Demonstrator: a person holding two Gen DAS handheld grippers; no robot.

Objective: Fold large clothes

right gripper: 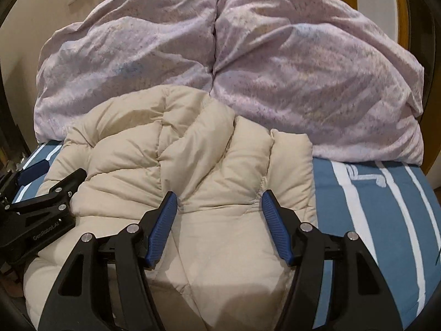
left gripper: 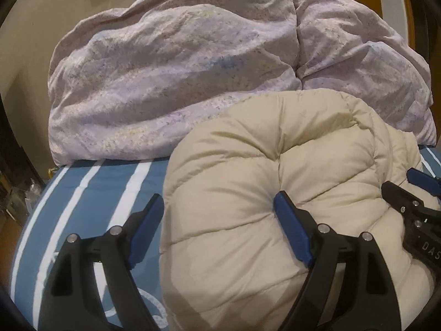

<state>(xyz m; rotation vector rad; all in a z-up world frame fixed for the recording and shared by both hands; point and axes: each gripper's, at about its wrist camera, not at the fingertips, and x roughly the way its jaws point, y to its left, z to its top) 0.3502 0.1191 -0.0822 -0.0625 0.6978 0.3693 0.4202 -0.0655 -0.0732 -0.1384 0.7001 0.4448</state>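
Fold looks just laid: beige puffer jacket [right gripper: 176,182] bundled on striped bedsheet [right gripper: 372,209], duvet [right gripper: 275,69] at 12 o'clock; left gripper [left gripper: 217,215] wide, straddling its edge, right gripper [right gripper: 219,207] half-open over it, neither pinching; next, likely press flat or regrip an edge.

Left gripper [left gripper: 217,218] build: matte black plastic, two curved arms with long triangular cut-outs
Left gripper pads: ribbed blue strips on the inner faces of the fingers [left gripper: 292,229]
Left gripper fasteners: round silver screw heads, two atop each arm
Right gripper [right gripper: 219,220] build: same black frame and cut-outs
Right gripper pads: ribbed blue [right gripper: 162,229]
Markings: white lettering "GenRobot.AI" on the black body seen from the right gripper's camera; "DAS" on the one seen from the left's
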